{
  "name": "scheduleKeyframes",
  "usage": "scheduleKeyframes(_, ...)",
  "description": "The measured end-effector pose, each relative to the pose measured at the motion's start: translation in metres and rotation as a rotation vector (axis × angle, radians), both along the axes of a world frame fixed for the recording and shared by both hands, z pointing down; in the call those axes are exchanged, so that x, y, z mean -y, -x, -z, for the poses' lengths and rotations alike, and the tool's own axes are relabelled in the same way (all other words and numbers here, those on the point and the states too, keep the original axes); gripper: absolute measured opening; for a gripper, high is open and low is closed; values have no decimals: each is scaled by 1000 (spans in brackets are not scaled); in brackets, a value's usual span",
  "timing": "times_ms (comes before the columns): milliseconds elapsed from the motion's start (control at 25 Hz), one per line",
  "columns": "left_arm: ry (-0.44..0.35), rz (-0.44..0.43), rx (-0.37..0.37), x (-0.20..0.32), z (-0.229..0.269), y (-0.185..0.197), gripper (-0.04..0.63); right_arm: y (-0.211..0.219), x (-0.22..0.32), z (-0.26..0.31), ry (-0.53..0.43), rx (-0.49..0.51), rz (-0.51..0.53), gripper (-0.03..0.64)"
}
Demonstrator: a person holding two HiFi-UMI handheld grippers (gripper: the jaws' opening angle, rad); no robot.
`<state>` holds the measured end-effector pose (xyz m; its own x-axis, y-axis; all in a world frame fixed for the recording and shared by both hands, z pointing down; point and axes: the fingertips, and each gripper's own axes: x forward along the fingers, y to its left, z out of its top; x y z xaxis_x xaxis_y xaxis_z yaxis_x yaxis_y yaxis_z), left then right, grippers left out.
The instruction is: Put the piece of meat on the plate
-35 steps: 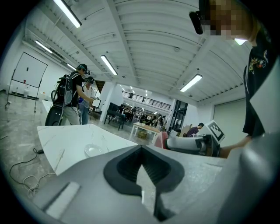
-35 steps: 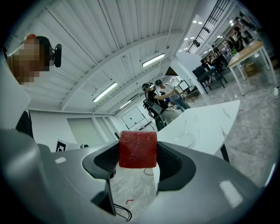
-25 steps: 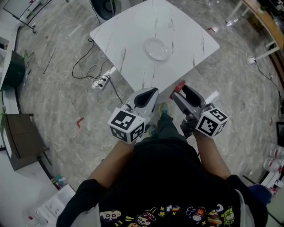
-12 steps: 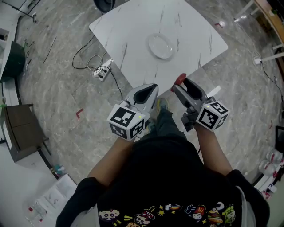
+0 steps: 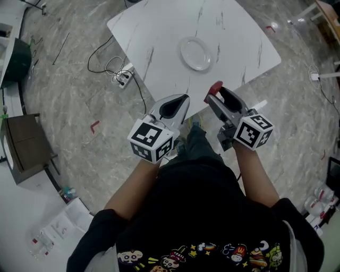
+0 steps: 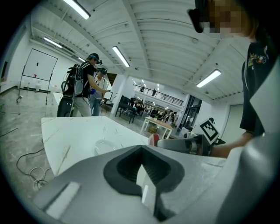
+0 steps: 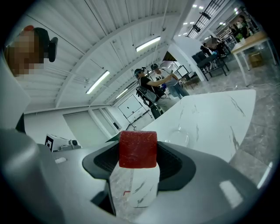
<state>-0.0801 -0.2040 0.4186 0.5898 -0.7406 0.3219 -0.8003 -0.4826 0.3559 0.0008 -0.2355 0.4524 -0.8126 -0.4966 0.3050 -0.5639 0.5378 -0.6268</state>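
A red cube of meat [image 5: 215, 87] is clamped between the tips of my right gripper [image 5: 217, 94], which hangs over the near edge of the white marble table [image 5: 159, 37]. In the right gripper view the piece of meat [image 7: 138, 148] fills the gap between the jaws. An empty clear plate [image 5: 195, 53] sits near the table's middle, ahead of the meat; the plate [image 7: 179, 136] lies beyond the jaws. My left gripper [image 5: 180, 101] hovers at the table's near corner, shut with nothing in it. In the left gripper view the plate [image 6: 104, 145] shows ahead and to the left.
A power strip [image 5: 124, 78] with black cables lies on the floor left of the table. A dark cabinet [image 5: 24, 154] stands at far left. Two people [image 6: 87, 85] stand beyond the table's far side. Wooden tables [image 5: 329, 16] stand at upper right.
Both grippers have moved a little forward toward the table; the right one's tip with the meat now reaches over the table's near edge. The jaws have not changed.
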Motion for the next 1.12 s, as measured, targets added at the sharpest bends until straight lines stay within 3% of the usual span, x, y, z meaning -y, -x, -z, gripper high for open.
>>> scheduleKeyframes(680, 97, 57, 16, 58, -41, 10, 0, 17, 96, -67, 55, -106, 37, 287)
scheduleKeyframes(1120, 132, 73, 2, 87, -59, 9, 0, 41, 148, -125, 65, -286, 87, 287)
